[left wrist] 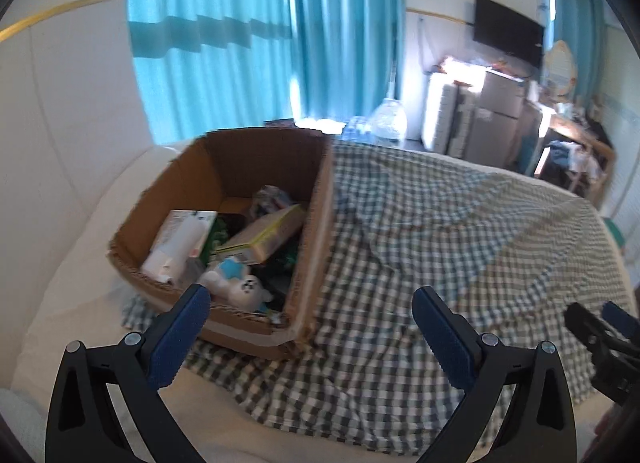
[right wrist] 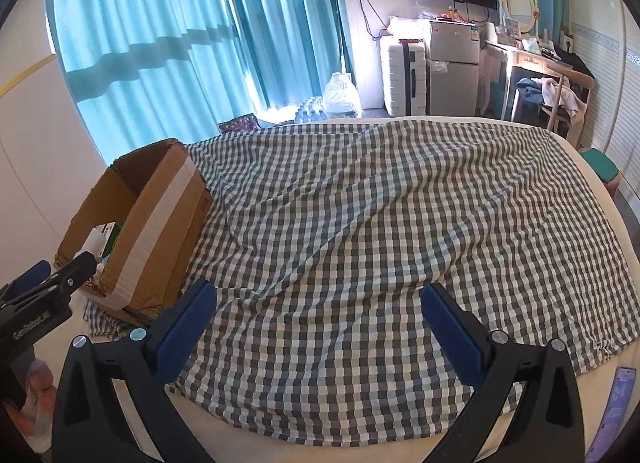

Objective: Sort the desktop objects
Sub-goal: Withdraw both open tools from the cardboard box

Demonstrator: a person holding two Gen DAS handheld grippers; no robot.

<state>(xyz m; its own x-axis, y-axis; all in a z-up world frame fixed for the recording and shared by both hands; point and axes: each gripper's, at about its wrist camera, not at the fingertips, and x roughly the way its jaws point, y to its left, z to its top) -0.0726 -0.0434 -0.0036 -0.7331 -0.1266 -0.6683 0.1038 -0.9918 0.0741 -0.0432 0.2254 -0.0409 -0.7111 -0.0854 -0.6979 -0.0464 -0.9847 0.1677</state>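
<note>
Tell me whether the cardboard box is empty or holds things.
Holds things: the cardboard box is open-topped, with small cartons and a white plush toy inside.

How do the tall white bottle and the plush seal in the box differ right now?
The white bottle is a hard, smooth cylinder leaning against the cardboard box wall on its left side; the plush seal is soft and rounded, lying low at the near edge. The bottle is longer than the seal. Both are mostly white and sit inside the box.
</note>
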